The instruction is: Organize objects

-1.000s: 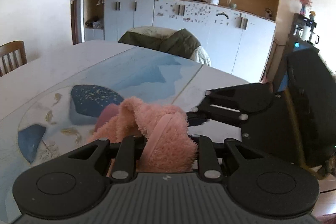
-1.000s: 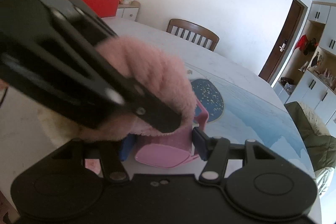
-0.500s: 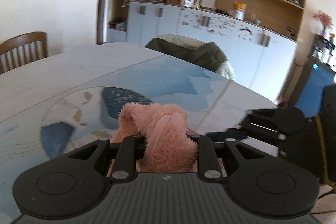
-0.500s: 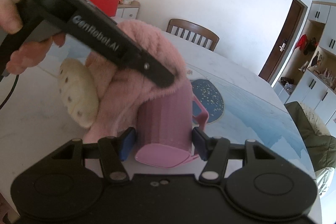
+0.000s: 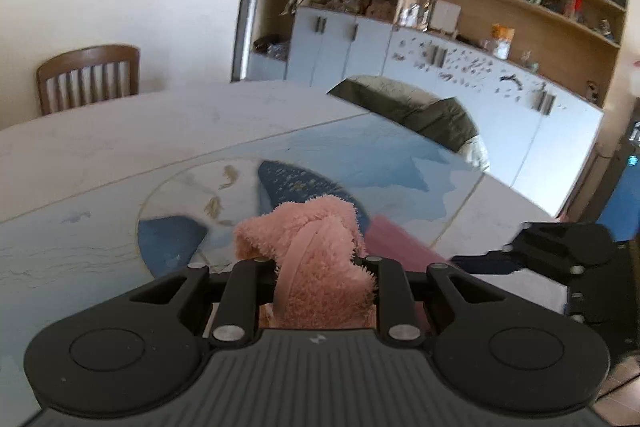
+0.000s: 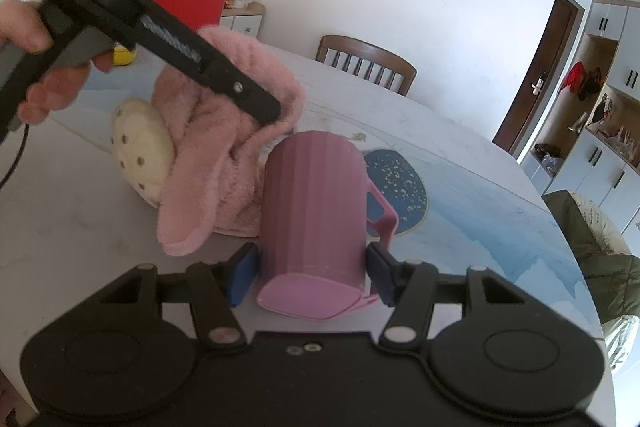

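The left claw grips the fluffy pink fabric slipper, lifting it off the bench. The right claw clamps the ribbed pink plastic mug, steadying it just right of the slipper.

A: Where's the cup?
B: Betw right gripper fingers, on its side above the table.
A: Towel?
B: At cup's 10 o'clock, in left gripper. Round pad at towel's 9, touching. Chair at 12, behind table.
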`<move>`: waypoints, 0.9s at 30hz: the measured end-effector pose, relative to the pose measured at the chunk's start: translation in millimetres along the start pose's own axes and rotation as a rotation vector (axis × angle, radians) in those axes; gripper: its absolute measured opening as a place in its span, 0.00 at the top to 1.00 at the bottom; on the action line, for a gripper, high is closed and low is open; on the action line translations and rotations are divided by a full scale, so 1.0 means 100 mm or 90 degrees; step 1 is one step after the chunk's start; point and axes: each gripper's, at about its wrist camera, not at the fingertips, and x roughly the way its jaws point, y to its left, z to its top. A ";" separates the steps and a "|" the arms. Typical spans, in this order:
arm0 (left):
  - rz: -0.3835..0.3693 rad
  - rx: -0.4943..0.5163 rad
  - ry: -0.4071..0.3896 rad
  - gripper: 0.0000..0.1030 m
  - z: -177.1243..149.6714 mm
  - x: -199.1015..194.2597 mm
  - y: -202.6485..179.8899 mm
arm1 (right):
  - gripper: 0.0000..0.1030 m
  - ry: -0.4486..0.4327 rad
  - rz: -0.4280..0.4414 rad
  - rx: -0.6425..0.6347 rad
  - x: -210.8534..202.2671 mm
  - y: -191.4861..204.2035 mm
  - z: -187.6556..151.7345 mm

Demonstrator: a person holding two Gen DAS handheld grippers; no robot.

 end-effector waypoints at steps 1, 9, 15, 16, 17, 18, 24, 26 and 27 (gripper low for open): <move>-0.013 0.006 -0.006 0.80 0.01 -0.05 -0.04 | 0.43 0.000 0.000 0.000 0.00 0.00 0.00; -0.135 0.073 -0.013 0.80 0.01 -0.27 -0.50 | 0.43 0.001 0.000 -0.001 0.00 0.00 -0.01; -0.162 0.131 0.039 0.80 -0.10 -0.02 -0.78 | 0.43 0.003 0.000 -0.008 0.00 0.00 -0.01; -0.157 0.133 0.051 0.80 -0.11 0.06 -0.79 | 0.43 0.004 0.000 -0.009 0.02 0.00 0.00; -0.156 0.134 0.062 0.80 -0.14 0.13 -0.82 | 0.43 0.004 0.000 -0.010 0.02 0.00 0.01; -0.153 0.137 0.070 0.80 -0.16 0.21 -0.81 | 0.43 0.004 0.000 -0.010 0.02 0.00 0.01; -0.168 0.103 0.063 0.80 -0.12 0.28 -0.70 | 0.43 0.005 -0.002 -0.010 -0.01 0.00 0.02; -0.162 0.091 0.059 0.80 -0.11 0.27 -0.64 | 0.43 0.005 -0.003 -0.017 -0.02 0.02 0.02; -0.159 0.087 0.056 0.80 -0.09 0.27 -0.61 | 0.43 0.005 -0.003 -0.018 -0.04 0.03 0.01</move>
